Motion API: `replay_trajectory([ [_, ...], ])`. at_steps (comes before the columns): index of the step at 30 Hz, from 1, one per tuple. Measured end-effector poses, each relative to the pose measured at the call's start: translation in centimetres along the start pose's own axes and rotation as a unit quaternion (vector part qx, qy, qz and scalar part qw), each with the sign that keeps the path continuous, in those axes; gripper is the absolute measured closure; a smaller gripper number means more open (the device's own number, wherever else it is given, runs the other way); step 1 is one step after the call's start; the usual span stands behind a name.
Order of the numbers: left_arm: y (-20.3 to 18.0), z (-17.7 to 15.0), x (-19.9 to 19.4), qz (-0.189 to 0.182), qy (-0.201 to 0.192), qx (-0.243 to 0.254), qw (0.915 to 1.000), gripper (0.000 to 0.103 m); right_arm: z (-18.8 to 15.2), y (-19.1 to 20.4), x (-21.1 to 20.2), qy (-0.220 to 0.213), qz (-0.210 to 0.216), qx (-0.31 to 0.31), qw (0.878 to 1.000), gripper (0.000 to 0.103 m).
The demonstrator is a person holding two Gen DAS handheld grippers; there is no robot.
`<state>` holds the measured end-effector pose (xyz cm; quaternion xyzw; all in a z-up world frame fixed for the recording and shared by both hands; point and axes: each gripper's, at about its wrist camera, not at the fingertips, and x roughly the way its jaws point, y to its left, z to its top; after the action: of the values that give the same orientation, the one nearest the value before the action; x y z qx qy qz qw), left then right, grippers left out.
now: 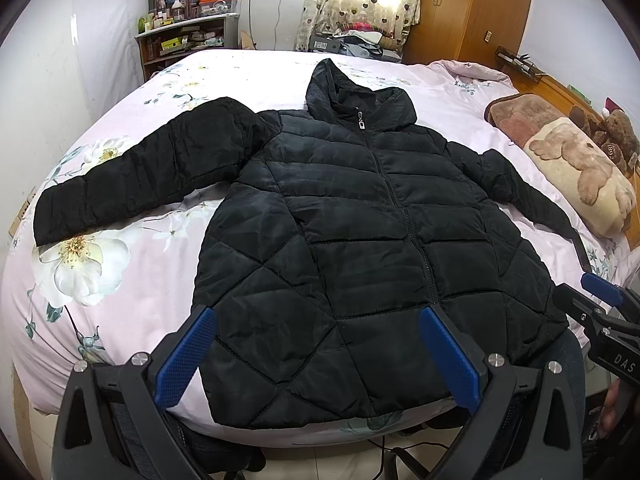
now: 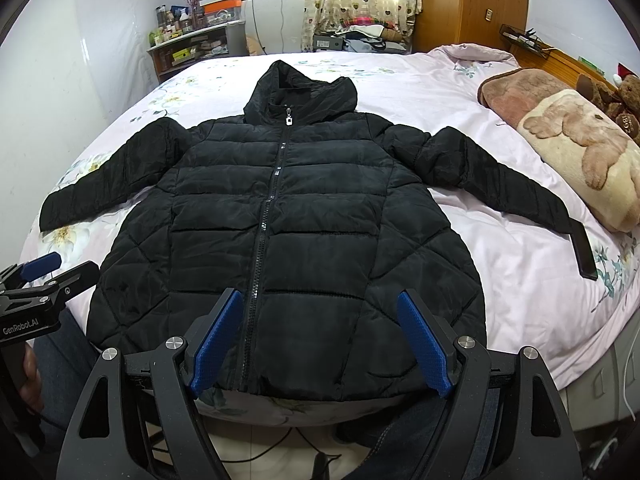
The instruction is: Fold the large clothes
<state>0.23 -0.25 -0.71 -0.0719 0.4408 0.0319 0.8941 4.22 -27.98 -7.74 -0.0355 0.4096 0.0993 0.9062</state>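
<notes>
A black quilted hooded jacket lies flat and zipped on the pink floral bed, both sleeves spread out, hem toward me; it also shows in the right wrist view. My left gripper is open and empty, held above the hem's left part. My right gripper is open and empty above the hem, right of the zipper. The right gripper shows at the edge of the left wrist view, and the left gripper shows at the edge of the right wrist view.
The bed fills the room's middle. A folded bear-print blanket and plush toy lie at its right by the headboard. A cluttered shelf stands far left, a wooden wardrobe far right.
</notes>
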Motion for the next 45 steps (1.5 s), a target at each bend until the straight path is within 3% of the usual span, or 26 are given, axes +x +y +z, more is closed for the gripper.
replay_trajectory([
  [14,1.6,0.9,1.6,0.017,0.002,-0.008,0.9998,0.0,1.4,0.8,1.7,0.004,0.012,-0.008,1.0,0.024],
  [26,10.6,4.5,7.0,0.082,-0.005,-0.061,0.9948,0.0,6.4,4.1,7.6,0.001,0.059,-0.038,0.998,0.024],
  [31,16.3,5.2,9.0,0.127,-0.012,-0.105,0.9863,0.0,8.6,6.2,11.0,0.011,0.066,-0.061,0.996,0.024],
  [37,23.9,5.1,11.2,0.182,-0.009,-0.18,0.9665,0.001,9.8,7.9,14.2,0.023,0.063,-0.084,0.994,0.024],
  [45,29.4,3.9,12.8,0.2,-0.025,-0.25,0.9471,0.002,10.5,8.7,17.8,0.043,0.054,-0.088,0.994,0.024],
])
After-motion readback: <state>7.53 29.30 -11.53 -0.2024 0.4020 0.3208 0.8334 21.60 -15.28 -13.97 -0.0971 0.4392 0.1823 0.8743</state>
